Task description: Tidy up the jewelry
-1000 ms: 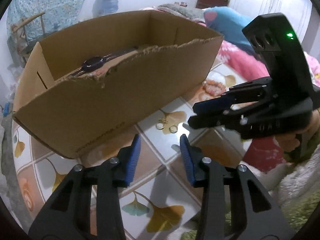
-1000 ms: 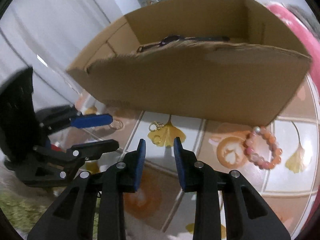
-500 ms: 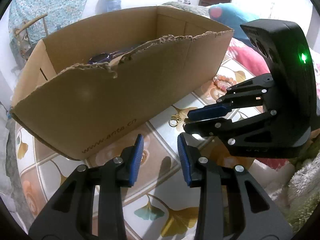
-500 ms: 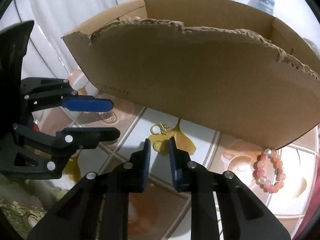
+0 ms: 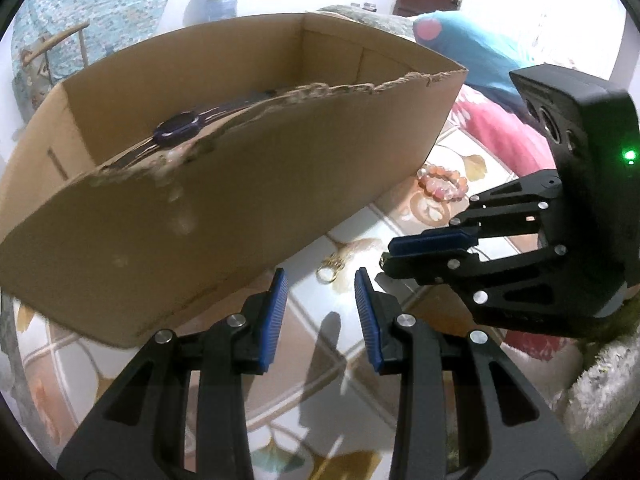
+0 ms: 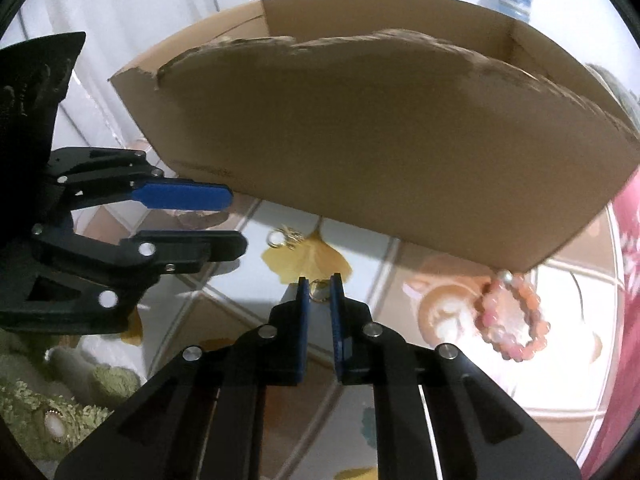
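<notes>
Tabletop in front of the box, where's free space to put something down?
Free: tiles between the left gripper and the box, and near the right gripper short of the bracelet. Crowded: around the earrings, between both grippers.

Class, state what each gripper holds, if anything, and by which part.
Left gripper holds nothing. Right gripper has a gold ring earring between its tips, at the hoop; whether it is gripped cannot be told.

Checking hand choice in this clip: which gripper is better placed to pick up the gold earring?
Right. The right gripper already brackets one gold earring with narrowed jaws; the left gripper hangs open, short of it.
</notes>
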### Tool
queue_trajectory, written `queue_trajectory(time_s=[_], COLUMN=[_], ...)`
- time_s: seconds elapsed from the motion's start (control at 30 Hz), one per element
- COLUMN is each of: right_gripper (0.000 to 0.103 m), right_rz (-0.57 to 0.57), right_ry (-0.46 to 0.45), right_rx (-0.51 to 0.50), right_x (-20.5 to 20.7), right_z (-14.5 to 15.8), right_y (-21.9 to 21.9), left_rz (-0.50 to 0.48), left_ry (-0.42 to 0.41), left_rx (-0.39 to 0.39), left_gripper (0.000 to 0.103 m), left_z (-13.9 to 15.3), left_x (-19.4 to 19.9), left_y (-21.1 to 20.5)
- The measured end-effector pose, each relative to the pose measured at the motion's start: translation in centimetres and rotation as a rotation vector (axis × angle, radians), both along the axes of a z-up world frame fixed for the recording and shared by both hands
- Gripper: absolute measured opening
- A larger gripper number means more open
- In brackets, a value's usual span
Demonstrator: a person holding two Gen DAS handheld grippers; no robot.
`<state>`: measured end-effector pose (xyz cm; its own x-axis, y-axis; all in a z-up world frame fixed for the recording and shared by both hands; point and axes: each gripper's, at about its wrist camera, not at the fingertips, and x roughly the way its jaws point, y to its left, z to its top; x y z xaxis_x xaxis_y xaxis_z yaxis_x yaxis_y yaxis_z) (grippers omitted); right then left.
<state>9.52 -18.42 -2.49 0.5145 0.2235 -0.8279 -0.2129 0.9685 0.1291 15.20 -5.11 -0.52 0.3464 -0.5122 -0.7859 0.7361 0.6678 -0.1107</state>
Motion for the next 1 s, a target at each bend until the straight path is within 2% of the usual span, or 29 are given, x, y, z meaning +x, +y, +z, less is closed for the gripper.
queue_trajectory(time_s=[0.23, 0.6, 0.73, 1.0], right_gripper=[0.011, 0.011, 0.011, 0.01], right_rz=[0.0, -0.001, -0.001, 0.003], right_ry=[-0.003, -0.002, -0.002, 0.002], right_rx=[0.014, 0.033, 0.034, 0.035], right_x=[-0.2, -0.3, -0.3, -0.1], right_z=[0.2, 0.3, 0.4, 0.0], right_y=[-0.8, -1.0, -0.9, -1.1], left_rz=[-0.009, -0.041, -0.057, -0.058], left_ry=[0.02, 0.011, -0.016, -0.014], left_rx=[0.037, 0.06, 0.083, 0.083], left_gripper=[0.02, 0.018, 0.011, 0.011], left_z=[-1.1, -1.3, -1.3, -1.2], left_x=[0.8, 1.1, 0.8, 0.3], left_y=[-1.3, -1.5, -1.9, -1.5])
